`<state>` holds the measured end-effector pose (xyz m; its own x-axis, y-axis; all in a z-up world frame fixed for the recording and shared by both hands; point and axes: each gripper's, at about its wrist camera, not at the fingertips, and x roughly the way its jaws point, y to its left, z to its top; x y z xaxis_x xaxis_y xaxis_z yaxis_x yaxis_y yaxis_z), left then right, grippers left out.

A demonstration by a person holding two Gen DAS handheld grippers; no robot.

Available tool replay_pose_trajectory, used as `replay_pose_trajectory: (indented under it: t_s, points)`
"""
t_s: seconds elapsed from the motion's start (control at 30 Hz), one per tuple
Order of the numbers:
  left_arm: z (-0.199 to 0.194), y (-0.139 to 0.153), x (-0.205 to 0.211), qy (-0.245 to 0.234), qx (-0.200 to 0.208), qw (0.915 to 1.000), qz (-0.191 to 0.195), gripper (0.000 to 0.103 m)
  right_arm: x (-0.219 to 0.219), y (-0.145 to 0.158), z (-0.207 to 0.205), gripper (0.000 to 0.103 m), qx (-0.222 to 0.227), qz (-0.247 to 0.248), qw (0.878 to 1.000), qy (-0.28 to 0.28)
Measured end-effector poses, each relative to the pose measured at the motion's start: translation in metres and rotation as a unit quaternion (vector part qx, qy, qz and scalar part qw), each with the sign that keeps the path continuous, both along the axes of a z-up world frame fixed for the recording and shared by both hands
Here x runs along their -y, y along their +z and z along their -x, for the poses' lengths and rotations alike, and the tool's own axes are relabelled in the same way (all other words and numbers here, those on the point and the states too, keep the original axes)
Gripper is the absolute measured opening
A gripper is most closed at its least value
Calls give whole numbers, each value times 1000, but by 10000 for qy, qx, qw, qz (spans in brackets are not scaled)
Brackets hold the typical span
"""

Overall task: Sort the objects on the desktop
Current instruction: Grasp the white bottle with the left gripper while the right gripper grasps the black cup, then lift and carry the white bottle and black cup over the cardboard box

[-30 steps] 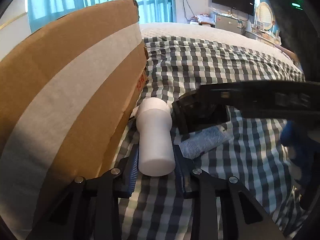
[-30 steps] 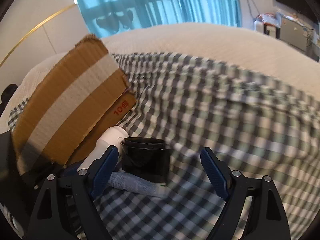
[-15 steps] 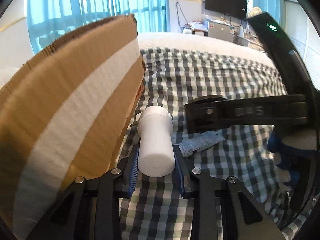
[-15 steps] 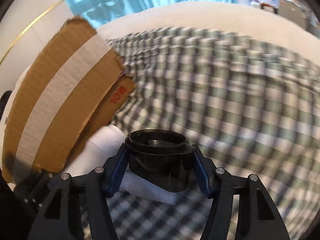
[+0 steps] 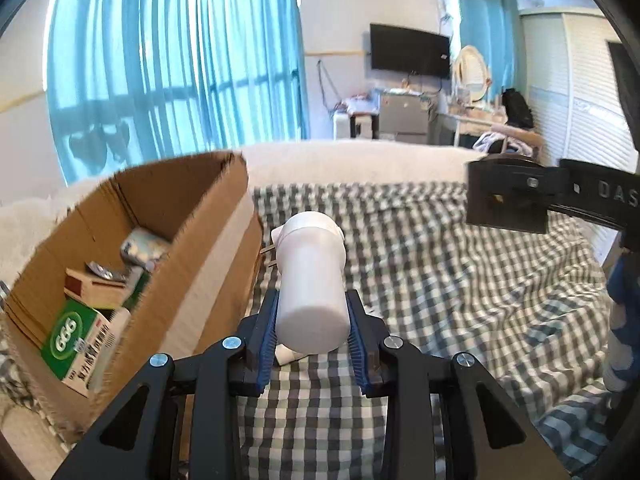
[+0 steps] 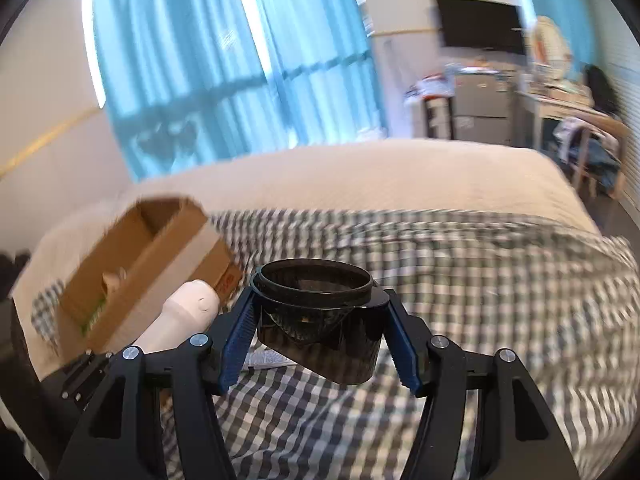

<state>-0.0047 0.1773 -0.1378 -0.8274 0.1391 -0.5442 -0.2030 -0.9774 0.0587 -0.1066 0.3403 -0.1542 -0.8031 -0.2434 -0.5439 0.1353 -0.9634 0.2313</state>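
Note:
My left gripper (image 5: 312,320) is shut on a white plastic bottle (image 5: 312,280), held lying along the fingers and lifted above the checked bedspread (image 5: 420,300). My right gripper (image 6: 316,332) is shut on a black round cup (image 6: 316,320) with a dark insert inside, also raised off the bed. In the right wrist view the white bottle (image 6: 184,316) shows at the left, beside the cardboard box (image 6: 140,264). The open cardboard box (image 5: 168,248) stands left of the left gripper, with several packets inside. The right gripper's black body (image 5: 520,200) crosses the upper right of the left wrist view.
A green and white carton (image 5: 76,344) and a brown box (image 5: 96,284) lie inside the cardboard box. A small tube or sachet (image 6: 268,358) lies on the bedspread under the cup. A blue and white soft toy (image 5: 624,320) sits at the right edge. Furniture stands beyond the bed.
The right gripper closed on the black cup and lifted it. The left gripper raised the white bottle off the bed, so the box's open inside now shows.

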Motion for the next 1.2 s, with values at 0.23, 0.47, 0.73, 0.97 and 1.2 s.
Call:
replay_pose_trajectory:
  t_s: [0.23, 0.47, 0.73, 0.97, 1.2]
  points:
    - [-19, 34, 2, -220, -439, 9987, -105, 31, -15, 34, -65, 60, -507, 187, 9954, -792]
    - [-44, 68, 11, -426, -833, 9952, -296, 32, 10, 67, -122, 60, -927, -220, 9893, -1108]
    - [-70, 112, 33, -625, -1288, 9882, -550, 32, 32, 103, -169, 60, -1324, -250, 9838, -1180]
    - [-77, 138, 57, -678, -1502, 9847, -560, 32, 58, 134, -190, 60, -1615, -282, 9796, -1164]
    - [-76, 161, 93, -503, -1800, 9816, -390, 32, 96, 155, -186, 61, -1861, -166, 9779, -942]
